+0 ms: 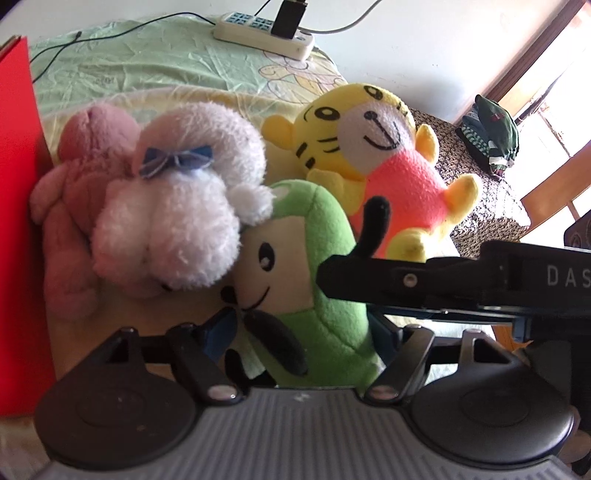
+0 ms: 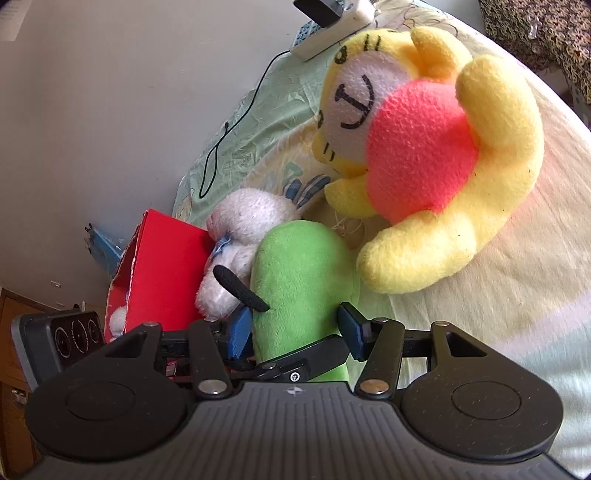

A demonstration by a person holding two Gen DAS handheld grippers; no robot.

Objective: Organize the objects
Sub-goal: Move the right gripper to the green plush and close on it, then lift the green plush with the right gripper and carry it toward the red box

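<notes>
A green plush toy (image 1: 325, 258) with a white face and black limbs stands on the bed, between the blue pads of my left gripper (image 1: 303, 332), which is shut on its lower body. The right wrist view has the same green toy (image 2: 303, 273) from behind, squeezed between the pads of my right gripper (image 2: 295, 328). One of the right gripper's black fingers (image 1: 406, 280) reaches in from the right and presses the toy's side. A white plush (image 1: 177, 229) leans on the green toy's left, with a pink plush (image 1: 74, 192) behind it. A yellow tiger plush (image 1: 369, 147) lies at the right.
A red box (image 1: 18, 221) stands open at the left, against the pink plush. A power strip (image 1: 266, 33) and a black cable (image 1: 92, 37) lie at the back of the green sheet (image 1: 147, 74). A patterned cloth (image 1: 480, 192) with dark clothing (image 1: 491, 136) is at the right.
</notes>
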